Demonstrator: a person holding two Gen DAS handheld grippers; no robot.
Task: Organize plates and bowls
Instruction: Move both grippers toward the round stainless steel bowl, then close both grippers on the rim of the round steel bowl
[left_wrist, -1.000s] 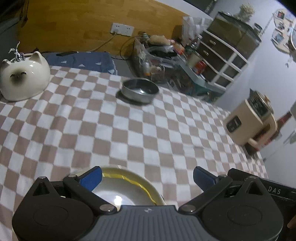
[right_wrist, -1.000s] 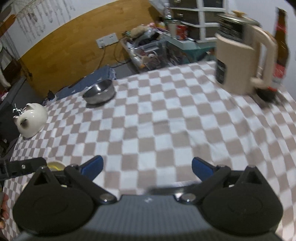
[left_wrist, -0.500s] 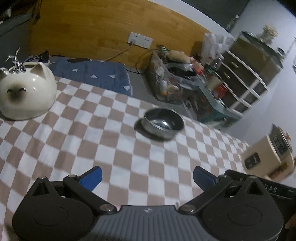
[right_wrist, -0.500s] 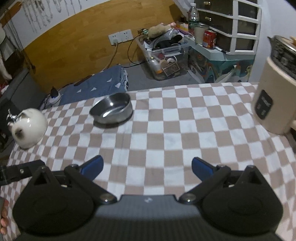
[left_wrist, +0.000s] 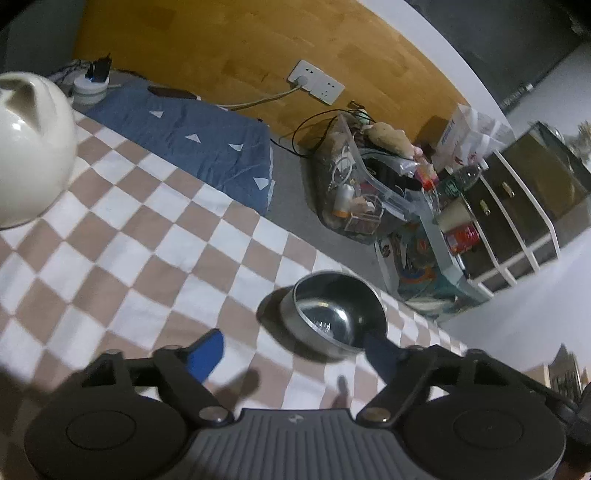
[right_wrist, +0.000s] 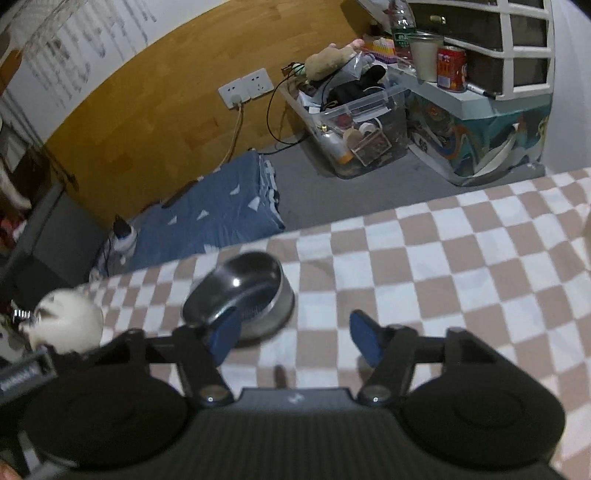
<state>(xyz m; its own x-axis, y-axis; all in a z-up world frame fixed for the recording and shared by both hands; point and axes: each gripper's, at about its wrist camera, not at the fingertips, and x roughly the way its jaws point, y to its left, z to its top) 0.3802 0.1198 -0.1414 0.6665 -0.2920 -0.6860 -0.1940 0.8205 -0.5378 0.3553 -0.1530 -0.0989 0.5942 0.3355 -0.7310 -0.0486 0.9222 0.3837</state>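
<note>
Between the blue pads of the left gripper (left_wrist: 291, 352) there's only checked cloth; jaws are closing, nothing clamped yet. Its right pad sits just at the near rim of the steel bowl (left_wrist: 332, 314), w/ the bowl mostly ahead and right of the gap; can't tell if pad and rim touch. Right gripper (right_wrist: 293, 339) is likewise closing on nothing: its left pad overlaps the bowl's (right_wrist: 240, 295) near rim in the right wrist view, w/ the bowl ahead-left and the gap over bare cloth. So both tongs flank the one bowl, which stands upright, empty, on the brown-and-white checked tablecloth (left_wrist: 122, 254) near the table's far edge. Off to the left, well apart, sits a white cat-shaped ceramic piece (left_wrist: 29, 147). Beyond the edge, on grey floor: a blue folded cloth (right_wrist: 210, 218), a clear plastic bin (right_wrist: 354, 122) stuffed w/ odds and ends, a red can (right_wrist: 451, 68) on a low shelf, and a wall socket (right_wrist: 245, 88) on the wooden panel.
</note>
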